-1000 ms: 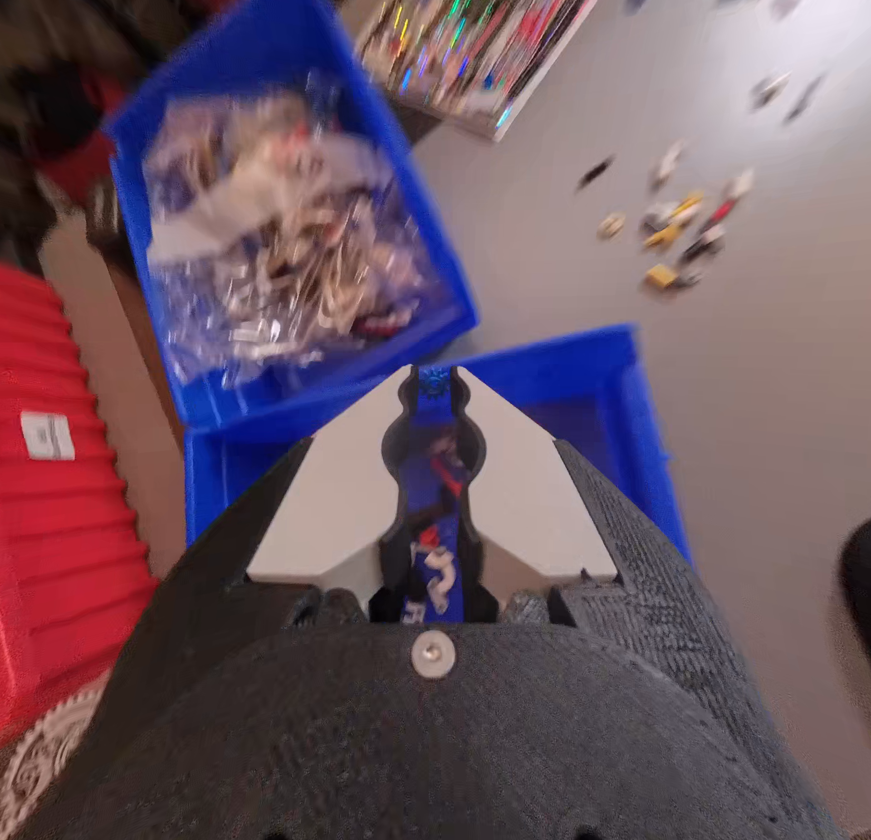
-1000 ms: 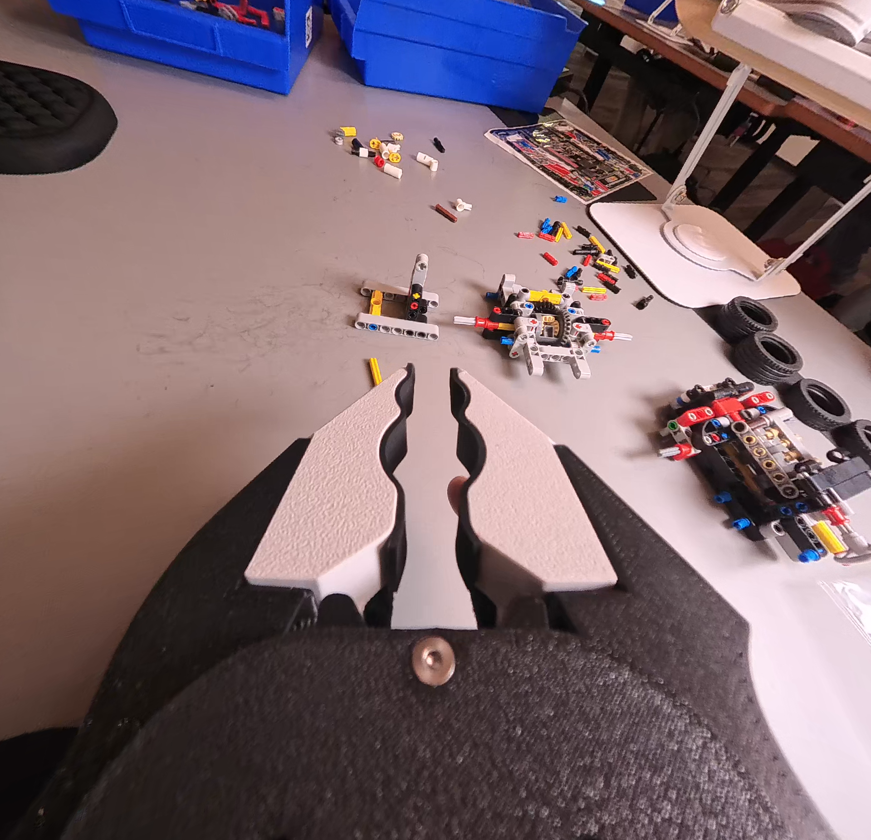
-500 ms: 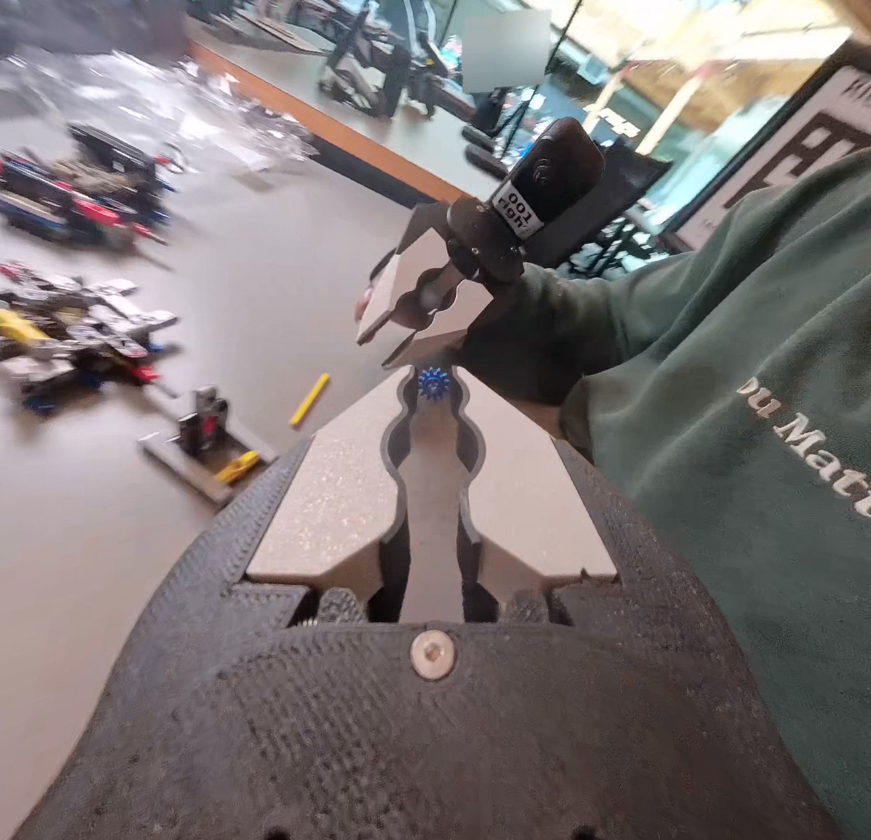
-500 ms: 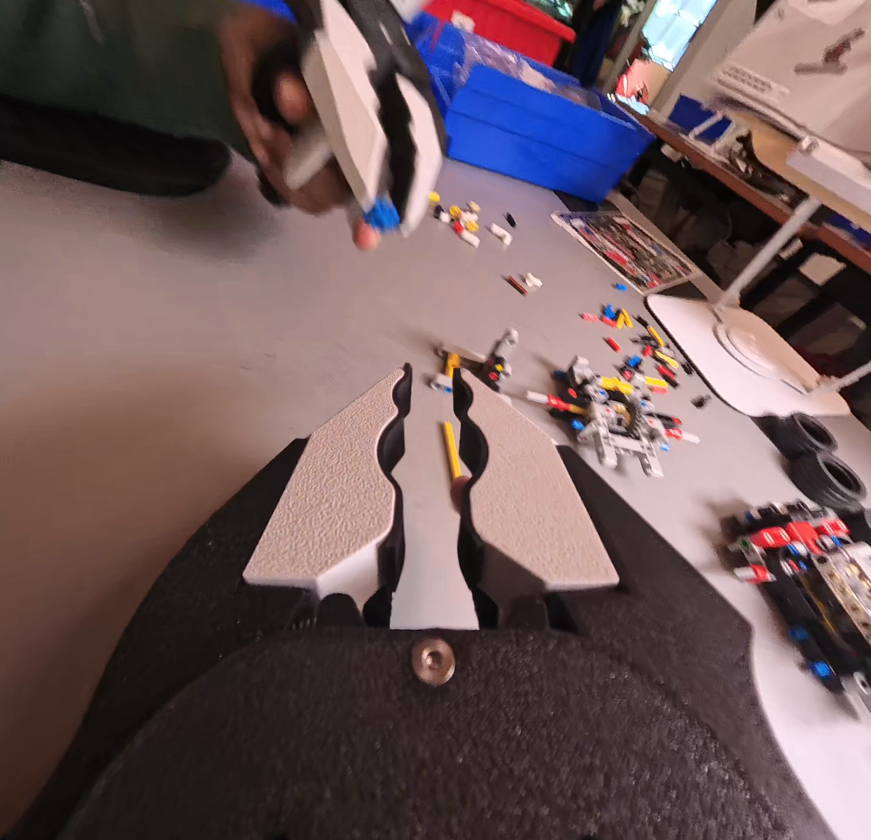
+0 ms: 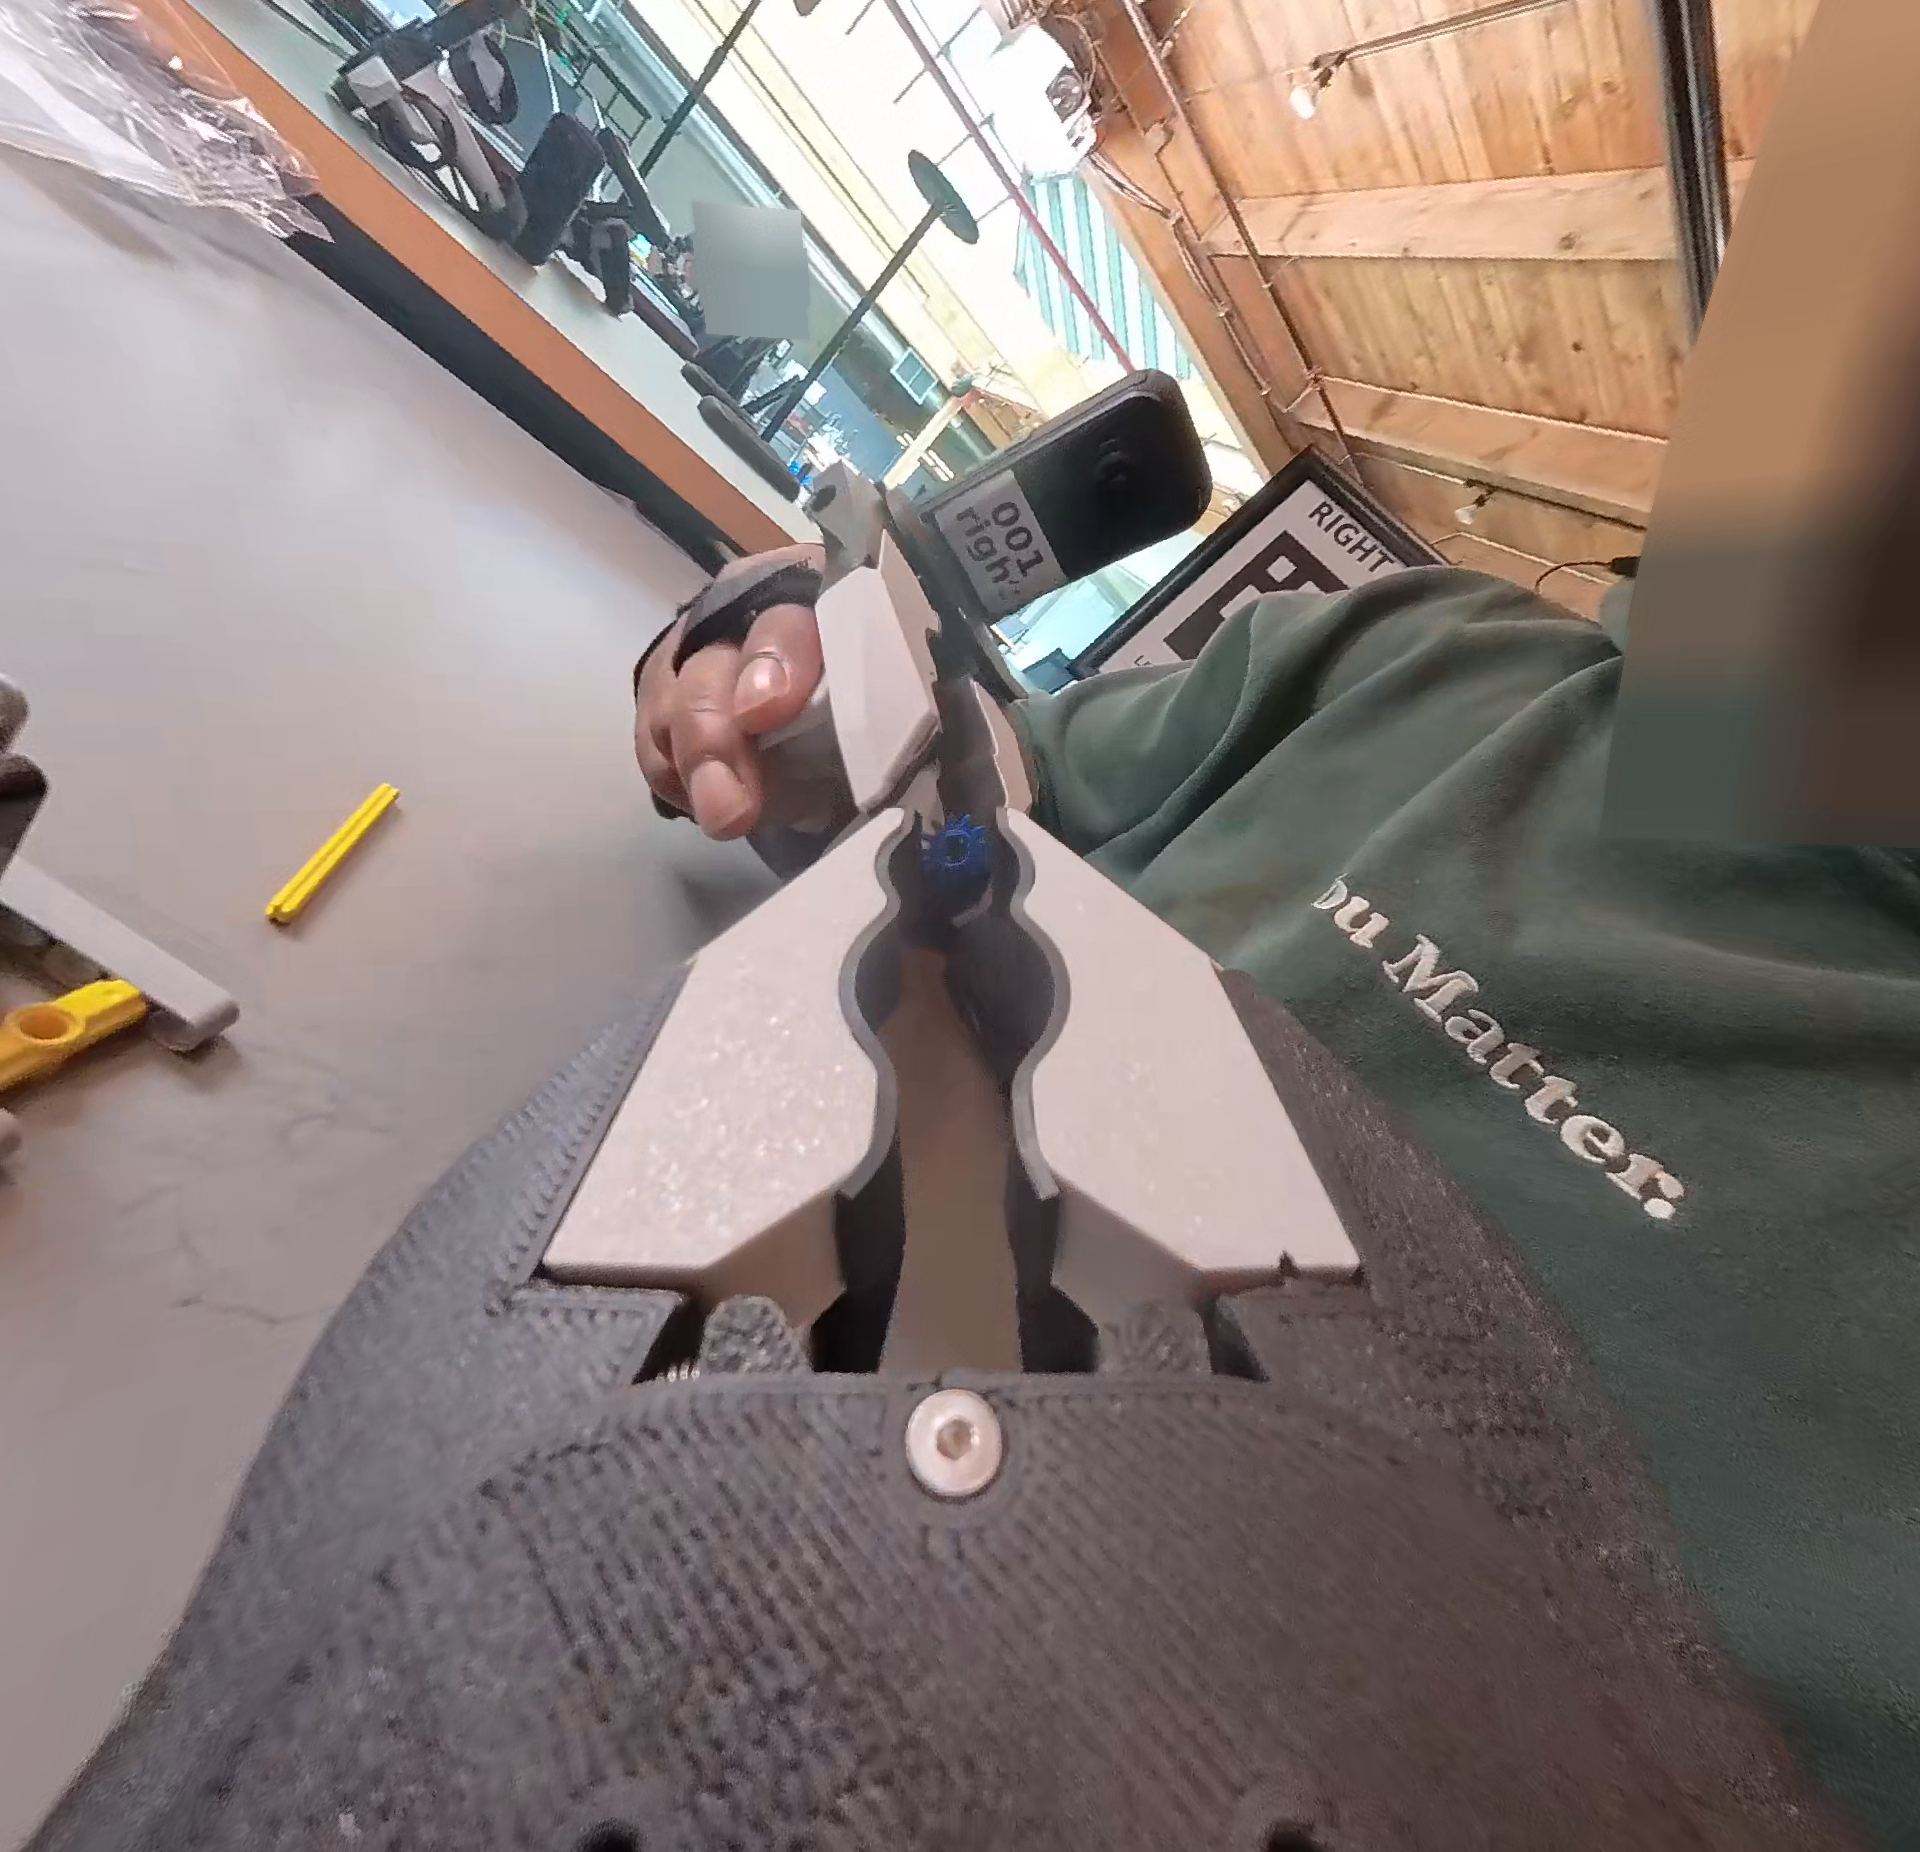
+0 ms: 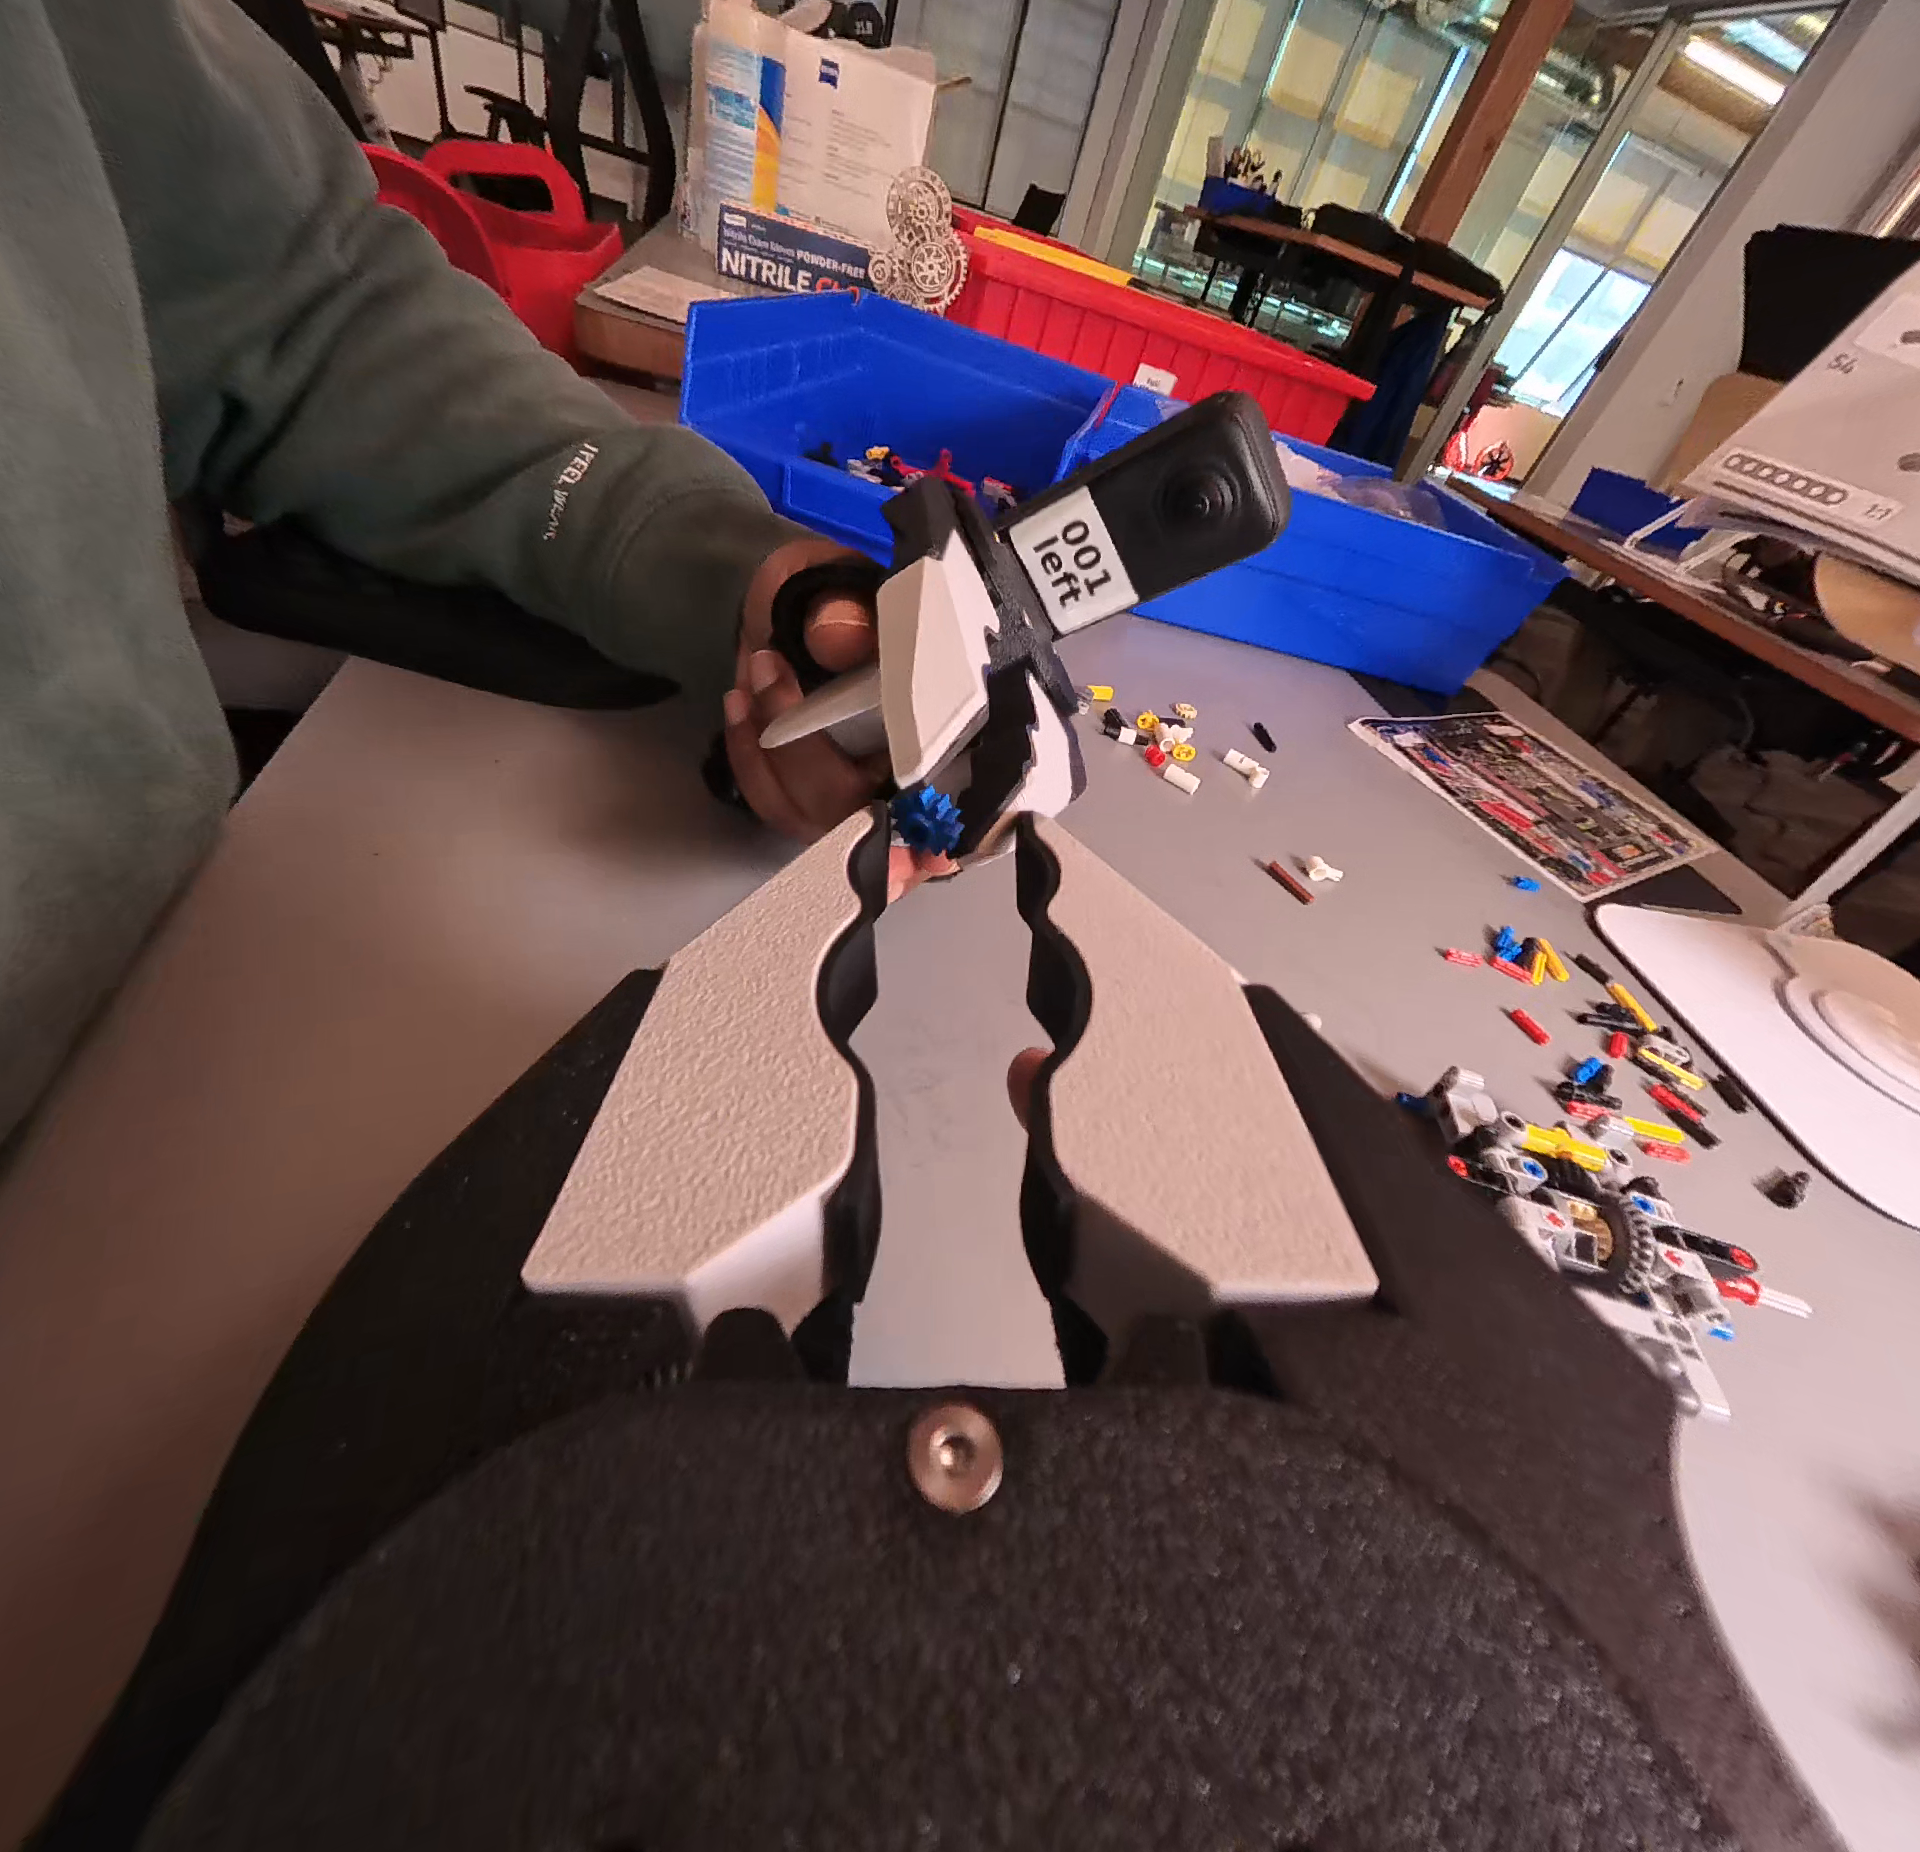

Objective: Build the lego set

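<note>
Left wrist view: left gripper (image 5: 951,838) is clamped on a small blue gear (image 5: 950,850), pinched right at the fingertips with the toothed face toward the camera. The right gripper (image 5: 928,808) comes in tip to tip from above, with a hand (image 5: 717,732) wrapped round it and a green sleeve (image 5: 1403,815) behind. Its tips sit just beside the gear. From this angle I can't tell whether they touch it. A yellow axle (image 5: 332,855) lies on the grey worktop (image 5: 260,555) well off to the left, near a grey beam (image 5: 125,955).

Right wrist view: the right gripper's jaws stand apart with nothing between the pads except bare worktop. The gear hangs in the left gripper's tips, just inside the right gripper's left fingertip (image 6: 862,846) and clear of the other one. Contact there is probably nil or very light, but it's hard to call.

Beyond them: loose small pieces (image 6: 1174,742), a printed instruction sheet (image 6: 1527,800), a part-built assembly (image 6: 1600,1231) at right, two blue bins (image 6: 883,389) and a red bin (image 6: 1143,327) at the back.
</note>
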Motion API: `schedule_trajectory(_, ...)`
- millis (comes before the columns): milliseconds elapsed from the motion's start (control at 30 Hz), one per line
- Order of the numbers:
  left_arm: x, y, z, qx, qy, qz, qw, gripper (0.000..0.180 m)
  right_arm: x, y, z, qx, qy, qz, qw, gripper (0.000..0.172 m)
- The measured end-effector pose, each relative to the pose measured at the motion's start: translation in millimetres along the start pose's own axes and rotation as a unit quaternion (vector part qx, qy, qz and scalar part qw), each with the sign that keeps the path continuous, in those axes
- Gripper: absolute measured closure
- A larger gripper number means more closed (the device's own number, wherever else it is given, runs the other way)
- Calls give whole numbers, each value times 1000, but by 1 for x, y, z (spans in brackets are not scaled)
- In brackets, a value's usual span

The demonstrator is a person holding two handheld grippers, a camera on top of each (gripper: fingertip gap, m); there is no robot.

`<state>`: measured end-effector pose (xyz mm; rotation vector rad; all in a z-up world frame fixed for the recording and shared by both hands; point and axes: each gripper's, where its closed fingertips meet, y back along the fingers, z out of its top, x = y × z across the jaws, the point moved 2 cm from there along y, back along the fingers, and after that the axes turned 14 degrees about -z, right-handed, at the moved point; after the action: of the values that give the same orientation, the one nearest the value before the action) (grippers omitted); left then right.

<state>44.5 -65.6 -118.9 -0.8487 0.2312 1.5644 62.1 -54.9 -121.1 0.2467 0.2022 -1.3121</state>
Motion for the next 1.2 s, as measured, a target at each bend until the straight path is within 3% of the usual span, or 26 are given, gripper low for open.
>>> schedule_trajectory(633, -2, 1, 4, -39, 44, -36, 998, 169, -3, 6, 3, -10, 45, -23, 999, 155)
schedule_trajectory(900, 6, 5, 7, -61, 46, -7, 997, 169, -5, 2, 2, -8, 104, -68, 992, 159)
schedule_trajectory(1200, 10, 8, 5, -38, 29, 24, 999, 165, -4, 1, -2, -3, 79, -49, 996, 160)
